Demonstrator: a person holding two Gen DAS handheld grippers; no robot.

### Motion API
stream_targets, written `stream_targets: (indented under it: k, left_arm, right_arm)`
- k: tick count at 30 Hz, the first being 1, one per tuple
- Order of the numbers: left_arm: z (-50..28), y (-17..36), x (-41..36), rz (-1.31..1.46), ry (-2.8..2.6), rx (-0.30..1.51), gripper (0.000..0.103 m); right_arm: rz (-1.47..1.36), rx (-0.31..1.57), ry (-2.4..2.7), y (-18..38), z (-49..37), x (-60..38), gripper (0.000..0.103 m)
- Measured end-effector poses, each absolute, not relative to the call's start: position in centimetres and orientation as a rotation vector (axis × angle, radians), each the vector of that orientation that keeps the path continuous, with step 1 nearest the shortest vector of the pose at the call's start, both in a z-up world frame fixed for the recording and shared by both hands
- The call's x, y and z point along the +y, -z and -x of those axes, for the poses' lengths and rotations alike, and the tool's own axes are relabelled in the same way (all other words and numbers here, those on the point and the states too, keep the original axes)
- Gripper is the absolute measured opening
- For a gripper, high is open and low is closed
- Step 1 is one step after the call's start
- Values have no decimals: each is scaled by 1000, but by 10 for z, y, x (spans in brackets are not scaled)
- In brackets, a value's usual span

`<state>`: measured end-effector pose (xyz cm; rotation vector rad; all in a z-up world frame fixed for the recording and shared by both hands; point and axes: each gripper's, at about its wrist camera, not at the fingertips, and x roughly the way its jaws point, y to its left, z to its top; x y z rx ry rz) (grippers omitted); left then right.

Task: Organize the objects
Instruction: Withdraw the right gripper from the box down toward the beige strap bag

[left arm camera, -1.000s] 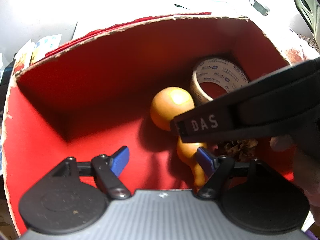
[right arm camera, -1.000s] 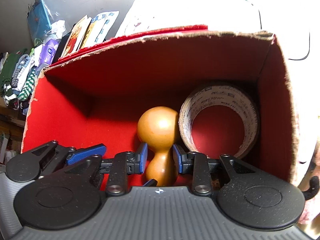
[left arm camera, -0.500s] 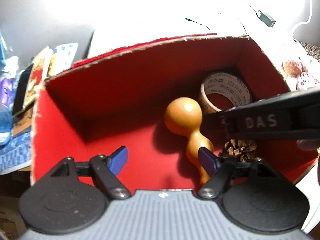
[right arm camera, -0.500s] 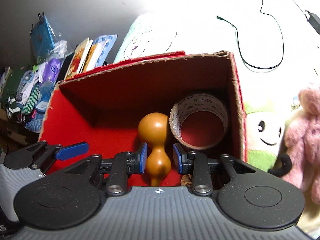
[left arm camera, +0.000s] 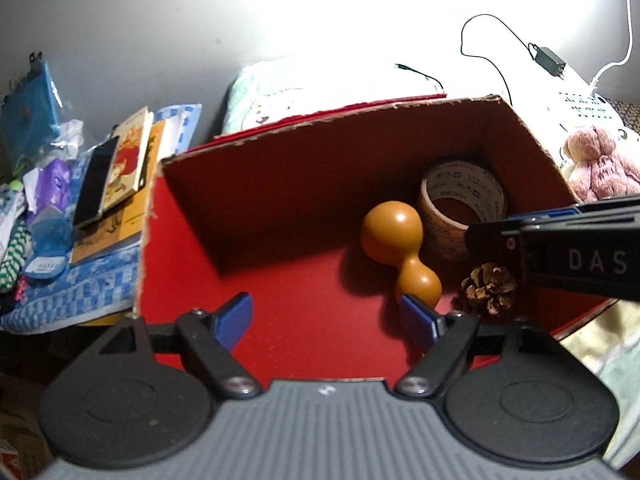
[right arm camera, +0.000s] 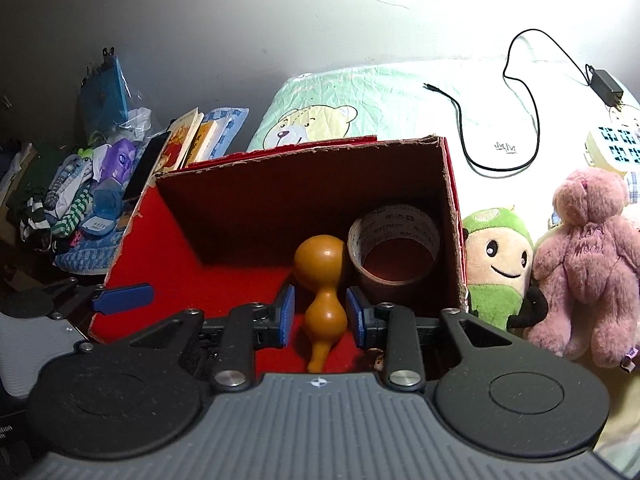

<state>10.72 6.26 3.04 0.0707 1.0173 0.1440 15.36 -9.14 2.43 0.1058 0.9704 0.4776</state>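
red box [right arm camera: 168, 240] holds a gourd [right arm camera: 320, 276], tape roll [right arm camera: 394, 240] and pinecone [left arm camera: 488, 288]; left gripper [left arm camera: 326, 316] spread wide and empty, just been opening; right gripper [right arm camera: 320, 316] narrow, empty, both angled down.

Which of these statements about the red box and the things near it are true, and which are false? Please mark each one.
1. The orange gourd lies inside the red box. True.
2. The roll of tape lies outside the box, on the bed. False: it is inside, near the box's right wall.
3. A pine cone lies in the box beside the gourd. True.
4. The left tool is clamped on the tape. False: it is open and empty.
5. A pink plush bear sits outside the box. True.
6. The box is lined in blue. False: it is red.
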Motion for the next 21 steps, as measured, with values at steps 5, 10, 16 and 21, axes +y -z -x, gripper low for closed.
stream_targets:
  k: [5, 10, 16, 21]
  left_arm:
    - [-93, -41, 67, -54, -159, 997, 82]
    - [-77, -50, 67, -53, -169, 977, 84]
    - [-58, -61, 61, -84, -179, 936, 88]
    - [-48, -62, 59, -84, -174, 935, 88]
  right_arm:
    - [-128, 924, -479, -32, -137, -94, 32]
    - [-138, 883, -491, -40, -118, -97, 32]
    - [-155, 853, -512, -43, -98, -98, 33]
    - [-157, 839, -523, -44, -85, -99, 33]
